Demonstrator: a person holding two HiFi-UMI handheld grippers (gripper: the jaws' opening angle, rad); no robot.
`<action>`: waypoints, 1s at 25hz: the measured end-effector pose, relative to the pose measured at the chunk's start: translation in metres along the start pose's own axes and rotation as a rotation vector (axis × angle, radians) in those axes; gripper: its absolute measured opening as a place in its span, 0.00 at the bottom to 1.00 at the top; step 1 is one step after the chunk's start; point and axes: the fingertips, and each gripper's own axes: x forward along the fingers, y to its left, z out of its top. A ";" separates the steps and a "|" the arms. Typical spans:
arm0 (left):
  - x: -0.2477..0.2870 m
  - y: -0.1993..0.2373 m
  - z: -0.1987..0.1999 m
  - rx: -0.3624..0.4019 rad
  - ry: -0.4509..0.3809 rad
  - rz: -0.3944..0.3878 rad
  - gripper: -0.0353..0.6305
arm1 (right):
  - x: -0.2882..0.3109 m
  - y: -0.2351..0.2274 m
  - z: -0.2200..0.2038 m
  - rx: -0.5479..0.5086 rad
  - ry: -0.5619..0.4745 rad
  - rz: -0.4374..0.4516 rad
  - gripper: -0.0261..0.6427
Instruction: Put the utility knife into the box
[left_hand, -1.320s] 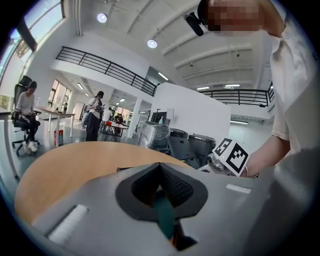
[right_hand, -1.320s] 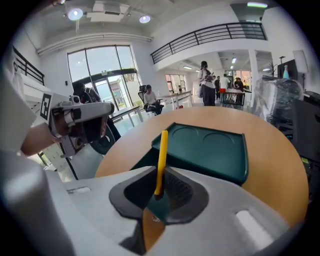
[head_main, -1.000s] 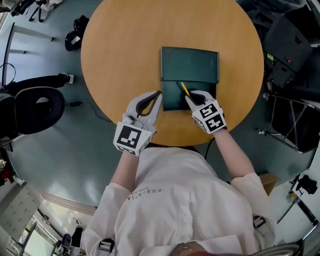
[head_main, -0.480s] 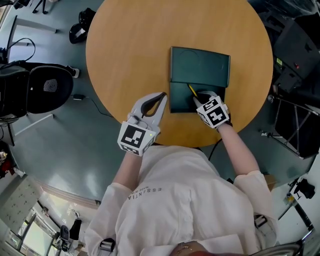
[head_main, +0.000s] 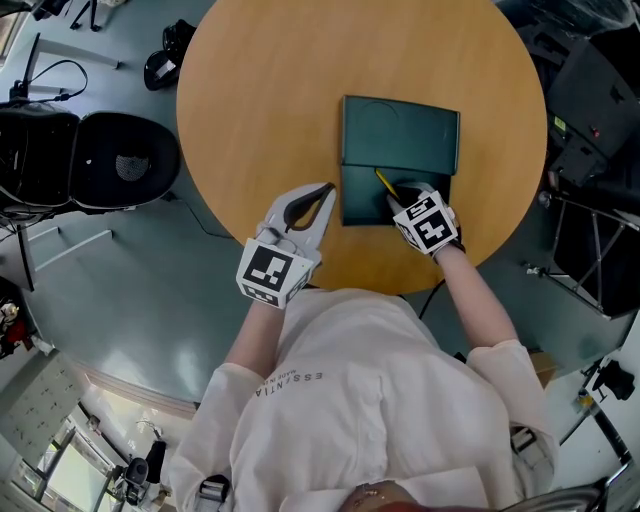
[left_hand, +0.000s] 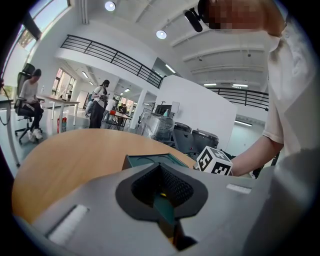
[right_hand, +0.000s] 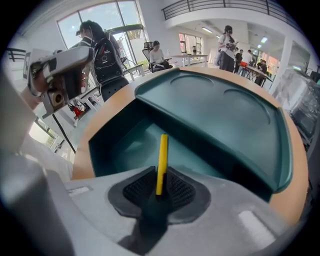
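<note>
A dark green box (head_main: 362, 205) lies open on the round wooden table (head_main: 260, 110), its lid (head_main: 400, 130) folded back on the far side. My right gripper (head_main: 400, 196) is shut on the yellow utility knife (head_main: 383, 181), at the box's near right corner. In the right gripper view the utility knife (right_hand: 161, 160) sticks out of the gripper (right_hand: 157, 192) over the box's open tray (right_hand: 107, 135). My left gripper (head_main: 322, 192) is shut on nothing, just left of the box. In the left gripper view the box (left_hand: 150, 160) shows beyond that gripper (left_hand: 162, 192).
The table's near edge runs just under both grippers. A black office chair (head_main: 120, 160) stands on the floor to the left and black equipment (head_main: 590, 100) to the right. People sit and stand at desks far off (right_hand: 157, 55).
The right gripper has moved a little forward with the knife, further over the box's tray. In the last half second both grippers have held almost still.
</note>
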 end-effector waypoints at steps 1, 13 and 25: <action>0.000 0.000 0.000 -0.001 0.004 -0.001 0.07 | -0.001 0.002 0.002 0.007 -0.010 0.012 0.15; -0.006 -0.024 0.021 0.027 -0.059 0.005 0.07 | -0.105 0.003 0.064 0.119 -0.513 -0.080 0.07; -0.036 -0.086 0.067 0.147 -0.203 0.023 0.07 | -0.245 0.019 0.079 0.185 -0.954 -0.195 0.03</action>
